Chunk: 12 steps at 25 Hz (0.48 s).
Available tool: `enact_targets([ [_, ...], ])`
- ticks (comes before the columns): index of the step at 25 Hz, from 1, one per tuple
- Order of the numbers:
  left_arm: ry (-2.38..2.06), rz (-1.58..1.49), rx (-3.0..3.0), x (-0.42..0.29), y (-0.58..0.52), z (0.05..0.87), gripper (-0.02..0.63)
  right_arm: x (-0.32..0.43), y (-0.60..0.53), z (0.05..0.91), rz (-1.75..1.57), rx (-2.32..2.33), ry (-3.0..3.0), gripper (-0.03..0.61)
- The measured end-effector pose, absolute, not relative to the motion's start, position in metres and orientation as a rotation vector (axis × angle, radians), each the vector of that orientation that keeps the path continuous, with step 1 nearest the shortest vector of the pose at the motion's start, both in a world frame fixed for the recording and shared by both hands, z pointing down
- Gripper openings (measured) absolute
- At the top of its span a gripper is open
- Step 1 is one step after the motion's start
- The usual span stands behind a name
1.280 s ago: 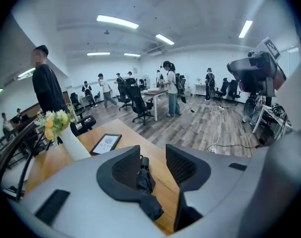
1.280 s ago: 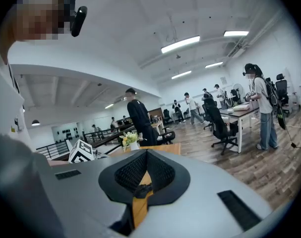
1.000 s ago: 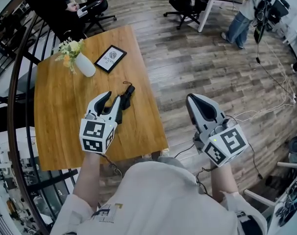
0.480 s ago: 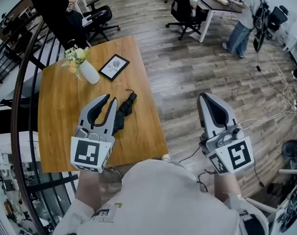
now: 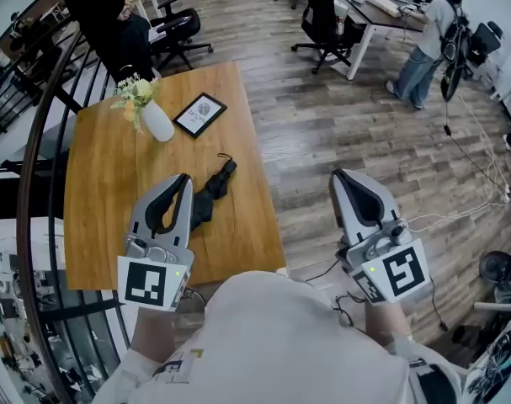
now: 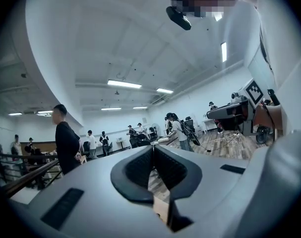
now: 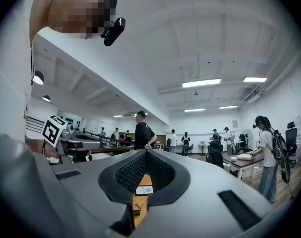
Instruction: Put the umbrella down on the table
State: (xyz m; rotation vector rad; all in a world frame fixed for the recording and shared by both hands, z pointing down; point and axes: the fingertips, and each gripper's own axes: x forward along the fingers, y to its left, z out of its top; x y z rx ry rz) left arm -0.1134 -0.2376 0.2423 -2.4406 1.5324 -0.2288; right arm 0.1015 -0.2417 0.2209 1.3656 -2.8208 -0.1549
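A folded black umbrella point(image 5: 211, 194) lies on the wooden table point(image 5: 103, 200) near its right edge, strap end pointing away. My left gripper point(image 5: 184, 178) hovers above the table just left of the umbrella, apart from it, jaws shut on nothing. In the left gripper view the left gripper point(image 6: 153, 147) points level into the room. My right gripper point(image 5: 338, 175) is held over the wooden floor to the right of the table, shut and empty. In the right gripper view the right gripper point(image 7: 146, 152) has its tips together, with a strip of table point(image 7: 142, 181) showing below them.
A white vase of flowers point(image 5: 154, 118) and a framed card point(image 5: 199, 114) stand at the table's far end. A curved black railing point(image 5: 36, 133) runs along the left. Office chairs point(image 5: 322, 19), desks and standing people are beyond; cables point(image 5: 457, 200) lie on the floor at right.
The left gripper's jaws went from open to shut while it rose and drew back from the umbrella, which stays on the table. The right gripper rose slightly.
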Motion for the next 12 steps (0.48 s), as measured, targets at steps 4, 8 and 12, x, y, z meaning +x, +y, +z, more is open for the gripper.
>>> enact_targets([
  [4,1.580,-0.272,-2.415,-0.121,-0.240,0.251,0.017,0.095,-0.247,0.226,-0.135,1.324,-2.829,0.028],
  [8,1.581,-0.278,-2.441,-0.122,-0.240,0.256,0.017,0.091,-0.246,0.230,-0.121,1.311,-2.826,0.028],
  [12,1.545,-0.254,-2.495,-0.108,-0.242,0.256,0.017,0.095,-0.247,0.239,-0.072,1.314,-2.809,0.028],
])
